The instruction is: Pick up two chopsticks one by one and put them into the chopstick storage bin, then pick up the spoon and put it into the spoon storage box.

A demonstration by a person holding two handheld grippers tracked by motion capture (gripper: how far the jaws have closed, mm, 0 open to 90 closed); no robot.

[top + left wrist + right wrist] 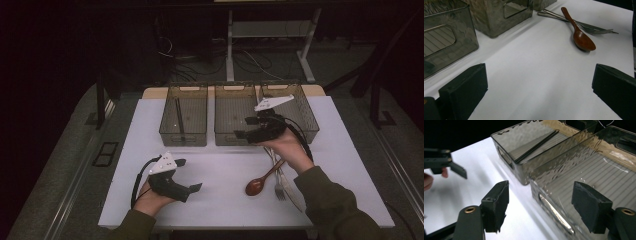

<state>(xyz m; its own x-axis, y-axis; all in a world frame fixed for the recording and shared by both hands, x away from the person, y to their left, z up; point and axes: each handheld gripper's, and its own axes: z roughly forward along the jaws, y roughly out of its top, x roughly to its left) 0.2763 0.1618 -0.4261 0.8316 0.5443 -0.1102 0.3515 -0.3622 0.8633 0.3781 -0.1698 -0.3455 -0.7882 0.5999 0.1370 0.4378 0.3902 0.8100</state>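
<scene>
Hovering with jaws spread and empty, the right gripper point(245, 128) over the near wall of the middle bin point(235, 139), with the glossy brown wooden spoon point(259, 183) lying at five o'clock from it on the white table point(220, 175), crossing the forks point(280, 186).

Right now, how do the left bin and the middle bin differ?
The left bin holds dark thin sticks lying along its floor; the middle bin looks bare inside. The right tool hovers open at the middle bin's near right corner, nothing between its jaws; the left bin has no tool near it. Both are smoky translucent tubs with handle cut-outs, side by side on the white table.
</scene>
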